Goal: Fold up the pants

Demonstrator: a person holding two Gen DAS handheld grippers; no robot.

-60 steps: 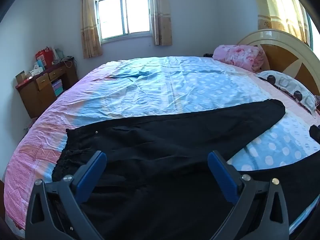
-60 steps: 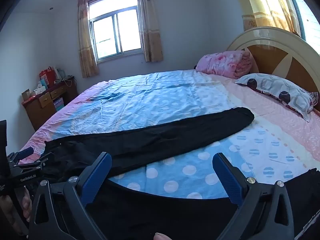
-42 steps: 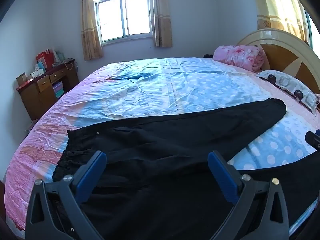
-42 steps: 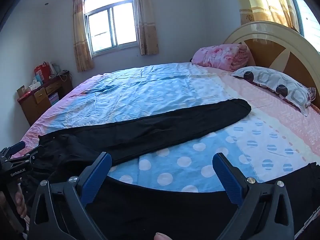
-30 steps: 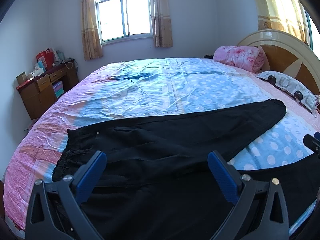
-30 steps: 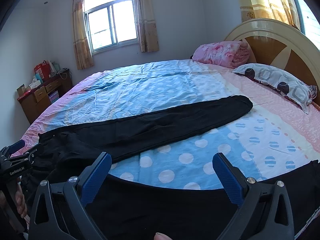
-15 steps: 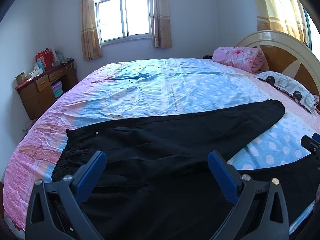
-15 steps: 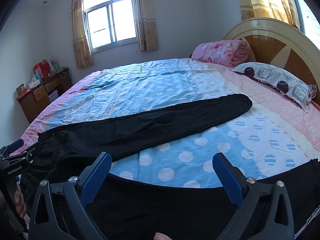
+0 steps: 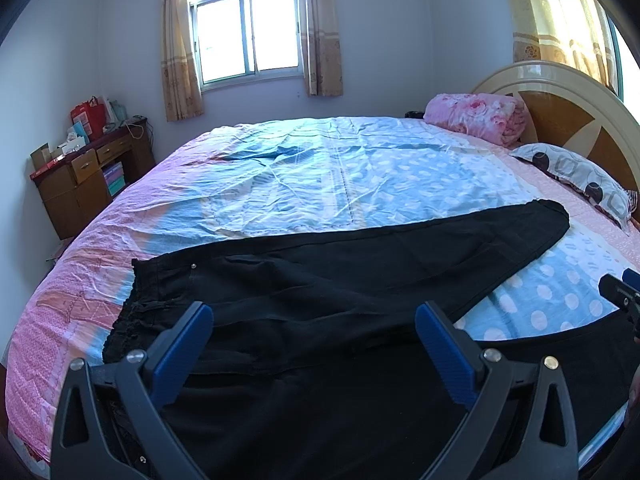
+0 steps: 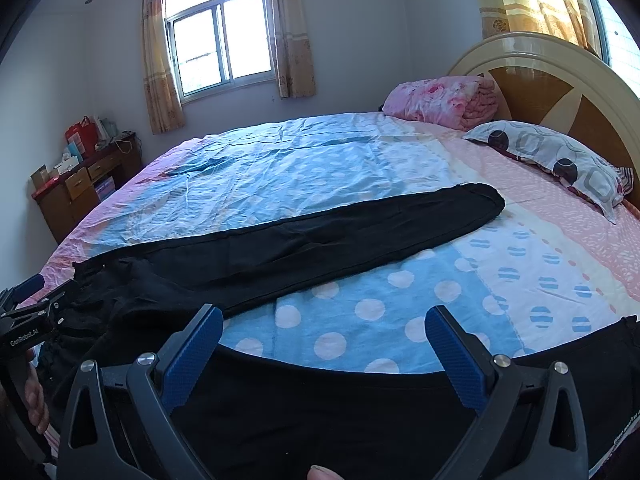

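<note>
Black pants (image 9: pixel 340 280) lie spread on the bed, waistband at the left, one leg reaching toward the pillow, the other along the near edge. My left gripper (image 9: pixel 314 330) is open and empty above the seat of the pants. My right gripper (image 10: pixel 324 330) is open and empty above the near leg (image 10: pixel 360 408), with the far leg (image 10: pixel 340 236) beyond it. The left gripper also shows at the left edge of the right wrist view (image 10: pixel 28 312), and the right gripper at the right edge of the left wrist view (image 9: pixel 620 292).
The bed has a blue and pink dotted sheet (image 9: pixel 340 184). A patterned pillow (image 10: pixel 560 160) and a folded pink blanket (image 10: pixel 440 98) lie by the headboard (image 10: pixel 560 80). A wooden desk (image 9: pixel 84 176) with clutter stands at the far left wall.
Both grippers have stayed open and nearly still. The right wrist view has drifted slightly, and the pants have not moved.
</note>
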